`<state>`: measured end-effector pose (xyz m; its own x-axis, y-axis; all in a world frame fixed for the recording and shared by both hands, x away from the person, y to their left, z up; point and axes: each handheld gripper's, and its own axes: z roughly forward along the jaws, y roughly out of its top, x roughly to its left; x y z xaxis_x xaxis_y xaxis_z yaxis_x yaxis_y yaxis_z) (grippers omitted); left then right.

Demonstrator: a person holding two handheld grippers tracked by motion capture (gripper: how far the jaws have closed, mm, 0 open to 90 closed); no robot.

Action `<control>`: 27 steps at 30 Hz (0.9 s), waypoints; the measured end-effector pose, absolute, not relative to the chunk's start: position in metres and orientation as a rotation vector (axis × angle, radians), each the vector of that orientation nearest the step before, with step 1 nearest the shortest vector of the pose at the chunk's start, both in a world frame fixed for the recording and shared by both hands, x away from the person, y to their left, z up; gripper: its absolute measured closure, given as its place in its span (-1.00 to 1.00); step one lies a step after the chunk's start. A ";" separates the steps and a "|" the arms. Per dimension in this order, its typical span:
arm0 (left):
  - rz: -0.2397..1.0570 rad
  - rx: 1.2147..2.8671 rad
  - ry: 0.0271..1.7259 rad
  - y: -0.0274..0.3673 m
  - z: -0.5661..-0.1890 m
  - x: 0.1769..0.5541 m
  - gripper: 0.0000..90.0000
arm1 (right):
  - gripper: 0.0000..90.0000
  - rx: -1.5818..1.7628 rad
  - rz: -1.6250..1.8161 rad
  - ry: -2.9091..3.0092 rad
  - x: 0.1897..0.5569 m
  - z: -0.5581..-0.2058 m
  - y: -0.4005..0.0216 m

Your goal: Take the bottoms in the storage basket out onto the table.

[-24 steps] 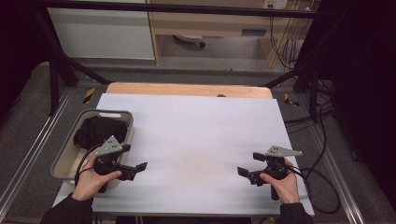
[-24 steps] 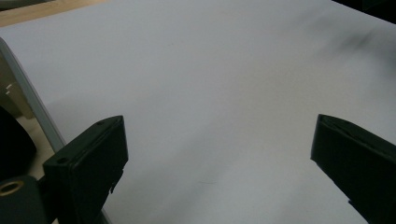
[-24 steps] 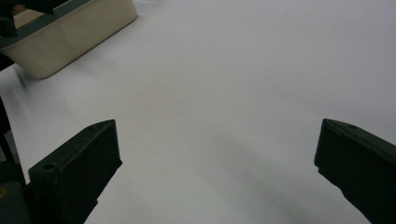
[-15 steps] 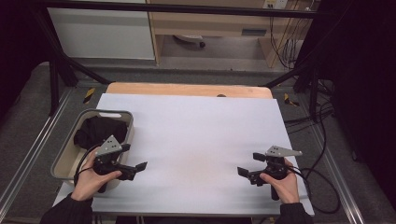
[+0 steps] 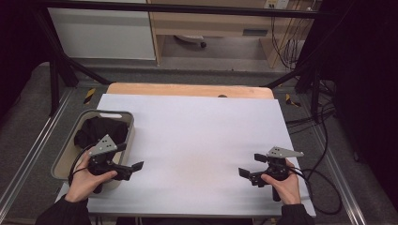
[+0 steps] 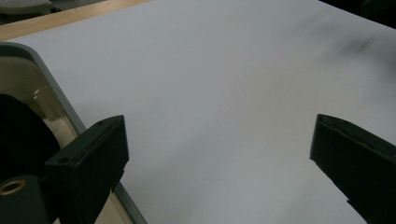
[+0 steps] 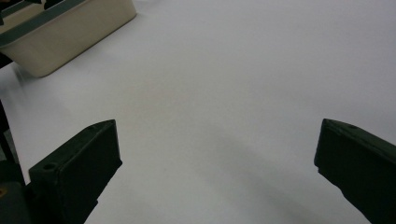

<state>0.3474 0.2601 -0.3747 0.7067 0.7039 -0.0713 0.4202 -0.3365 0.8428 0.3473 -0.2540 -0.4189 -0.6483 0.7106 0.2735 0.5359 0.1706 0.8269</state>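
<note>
Black cloth (image 5: 96,132) in the bin (image 5: 123,116); left tool (image 5: 136,168) and right tool (image 5: 242,174) both wide, empty.

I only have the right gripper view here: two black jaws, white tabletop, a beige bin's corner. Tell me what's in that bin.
Observer: A crumpled black cloth lies inside the bin.
Operator: Report where the left gripper sits.
Observer: The left gripper is held beside the bin's near right wall, jaws open and empty.
Operator: Say what's beyond the white sheet.
Observer: A strip of bare wooden tabletop shows along the far edge.
</note>
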 end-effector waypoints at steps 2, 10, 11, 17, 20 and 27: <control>0.385 1.977 0.868 0.261 -0.374 0.348 -0.91 | -0.98 1.224 1.474 2.267 0.347 -0.419 -0.254; 0.400 1.968 0.883 0.269 -0.372 0.349 -0.90 | -0.98 1.222 1.474 2.269 0.348 -0.419 -0.253; 0.402 1.967 0.886 0.270 -0.371 0.349 -0.90 | -0.98 1.224 1.473 2.268 0.348 -0.419 -0.253; 0.413 1.960 0.903 0.275 -0.370 0.350 -0.90 | -0.98 1.225 1.477 2.270 0.347 -0.419 -0.253; 0.421 1.966 0.908 0.277 -0.369 0.350 -0.90 | -0.98 1.224 1.475 2.270 0.347 -0.419 -0.254; 0.433 1.960 0.920 0.282 -0.368 0.351 -0.90 | -0.98 1.221 1.467 2.280 0.348 -0.420 -0.253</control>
